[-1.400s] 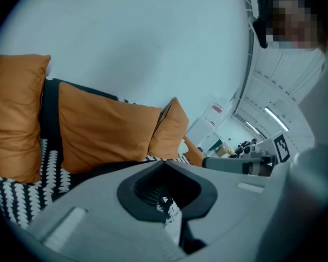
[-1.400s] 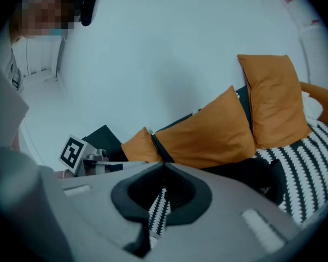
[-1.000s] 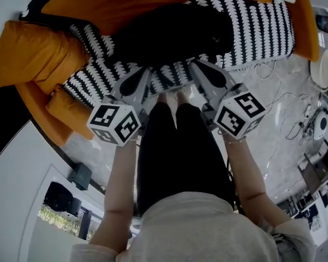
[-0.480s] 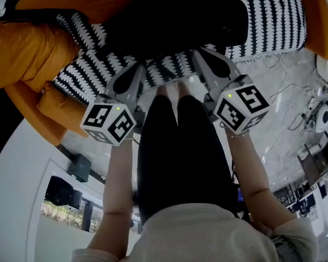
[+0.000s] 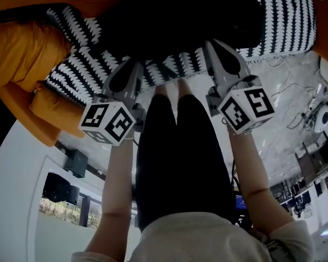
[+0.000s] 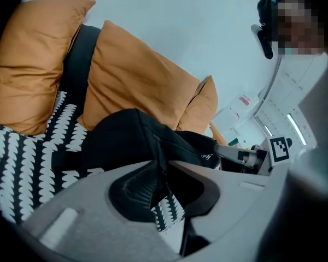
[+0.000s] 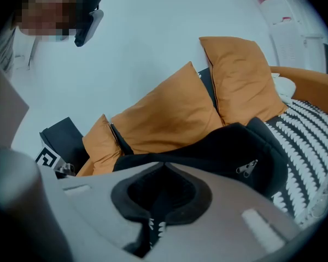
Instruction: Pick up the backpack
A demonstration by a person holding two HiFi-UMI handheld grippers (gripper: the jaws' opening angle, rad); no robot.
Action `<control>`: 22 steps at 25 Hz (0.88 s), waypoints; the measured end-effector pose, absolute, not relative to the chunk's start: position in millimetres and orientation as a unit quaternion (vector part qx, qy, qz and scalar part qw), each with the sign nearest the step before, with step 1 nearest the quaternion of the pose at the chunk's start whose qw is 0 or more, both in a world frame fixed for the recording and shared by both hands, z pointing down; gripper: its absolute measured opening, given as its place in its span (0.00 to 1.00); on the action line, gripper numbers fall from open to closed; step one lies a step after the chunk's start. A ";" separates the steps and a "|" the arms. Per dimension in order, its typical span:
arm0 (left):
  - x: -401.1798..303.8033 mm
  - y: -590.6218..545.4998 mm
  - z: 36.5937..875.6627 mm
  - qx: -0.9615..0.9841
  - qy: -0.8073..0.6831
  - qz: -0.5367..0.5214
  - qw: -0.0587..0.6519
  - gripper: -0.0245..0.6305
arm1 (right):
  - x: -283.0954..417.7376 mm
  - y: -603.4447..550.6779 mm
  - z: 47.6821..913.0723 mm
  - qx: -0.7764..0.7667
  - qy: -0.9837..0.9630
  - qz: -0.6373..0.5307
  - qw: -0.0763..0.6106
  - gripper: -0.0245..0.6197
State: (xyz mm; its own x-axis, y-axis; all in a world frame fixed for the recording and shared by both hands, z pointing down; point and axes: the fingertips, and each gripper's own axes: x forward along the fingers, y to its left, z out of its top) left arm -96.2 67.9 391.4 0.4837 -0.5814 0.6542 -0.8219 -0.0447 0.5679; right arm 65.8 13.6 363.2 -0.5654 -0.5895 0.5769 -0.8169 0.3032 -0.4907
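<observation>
A black backpack (image 5: 180, 21) lies flat on the sofa's black-and-white blanket (image 5: 284, 21). Both grippers point at its near edge from the front. My left gripper (image 5: 130, 64) hovers by the backpack's left front corner. Its jaws have just been opening and stand parted by a crack, with nothing between them. My right gripper (image 5: 213, 43) is shut and empty at the right front edge. In the left gripper view the backpack (image 6: 136, 135) bulges just beyond the jaw tips (image 6: 159, 157). In the right gripper view its zip pull (image 7: 246, 168) shows past the closed tips (image 7: 164, 167).
Orange cushions (image 5: 22, 48) line the sofa's back and left arm. The person's black-trousered legs (image 5: 175, 146) stand between the two grippers at the sofa's front. Cables (image 5: 295, 102) and a white round device (image 5: 322, 119) lie on the marble floor to the right.
Both grippers have sunk toward the backpack's near edge, which now fills more of the head view. The left jaws have parted slightly.
</observation>
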 end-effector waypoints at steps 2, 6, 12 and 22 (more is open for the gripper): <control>-97.7 67.5 393.1 0.709 -0.500 0.122 0.481 0.15 | 66.6 13.1 366.6 0.444 -0.795 0.384 0.153 0.04; -98.7 62.8 387.8 0.710 -0.510 0.108 0.474 0.15 | 69.8 12.2 376.5 0.440 -0.799 0.362 0.193 0.04; -105.4 70.7 386.3 0.698 -0.533 0.110 0.466 0.25 | 72.2 13.7 395.0 0.433 -0.795 0.367 0.213 0.23; -97.2 44.5 412.5 0.675 -0.563 0.133 0.457 0.52 | 68.8 -10.7 405.7 0.413 -0.826 0.236 0.302 0.46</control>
